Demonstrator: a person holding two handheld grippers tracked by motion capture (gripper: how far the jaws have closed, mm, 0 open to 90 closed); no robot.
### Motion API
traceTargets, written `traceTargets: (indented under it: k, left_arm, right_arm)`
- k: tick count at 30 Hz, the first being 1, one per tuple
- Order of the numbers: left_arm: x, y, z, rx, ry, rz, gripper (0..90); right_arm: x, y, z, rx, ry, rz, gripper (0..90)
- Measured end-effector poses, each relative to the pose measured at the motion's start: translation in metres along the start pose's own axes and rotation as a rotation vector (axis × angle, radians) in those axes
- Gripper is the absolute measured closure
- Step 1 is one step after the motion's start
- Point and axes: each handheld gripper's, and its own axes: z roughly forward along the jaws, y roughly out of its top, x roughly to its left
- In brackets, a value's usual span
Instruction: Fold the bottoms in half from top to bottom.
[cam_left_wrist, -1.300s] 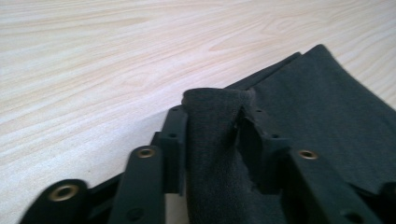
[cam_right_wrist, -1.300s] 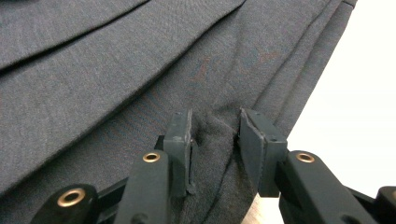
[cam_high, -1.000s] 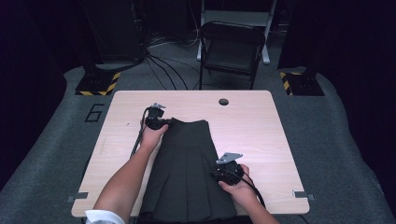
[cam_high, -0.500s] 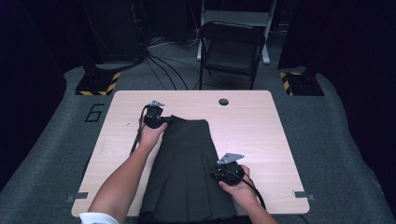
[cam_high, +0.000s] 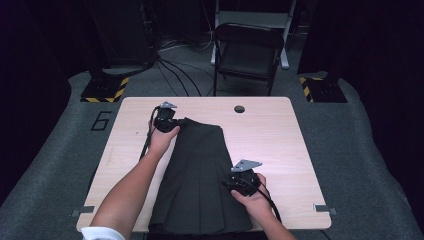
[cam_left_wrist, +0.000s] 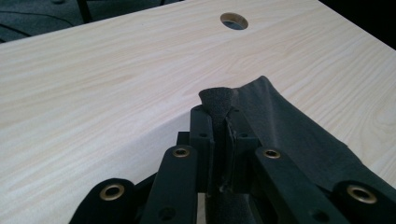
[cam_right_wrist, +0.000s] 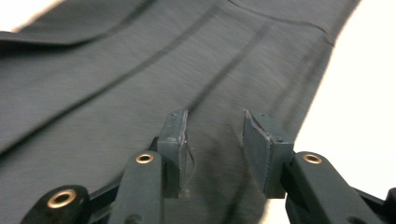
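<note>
Dark pleated skirt (cam_high: 200, 180) lies mid-table (cam_high: 280, 135), my left gripper (cam_high: 172, 124) pinching its waistband corner at 11 o'clock to lift it, while my right gripper (cam_high: 231, 184), jaws just opening, hovers unclamped at 4 o'clock.

We are listing a pale wooden table (cam_high: 280, 145) with a round cable hole (cam_high: 239, 108), a dark folding chair (cam_high: 247, 52) standing behind it, black cables (cam_high: 175, 70) lying on grey carpet (cam_high: 360, 150), and two yellow-black striped bases (cam_high: 105, 90).

Large number 6 on grey floor mat (cam_high: 101, 120)
</note>
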Motion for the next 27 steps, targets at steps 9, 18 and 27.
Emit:
traceTargets:
  k: [9,18,27]
  left_arm:
    - [-0.016,0.024,-0.008,-0.037,-0.017,0.063,83.3]
    - [-0.037,0.027,-0.028,-0.061,-0.081,0.145,83.4]
    - [-0.05,0.025,-0.061,-0.088,-0.111,0.227,83.7]
  right_arm:
    - [0.017,0.0,0.014,0.061,0.047,-0.071,52.5]
    - [0.014,-0.009,0.023,0.107,0.024,-0.064,52.1]
    - [0.013,-0.012,0.027,0.099,0.028,-0.016,51.9]
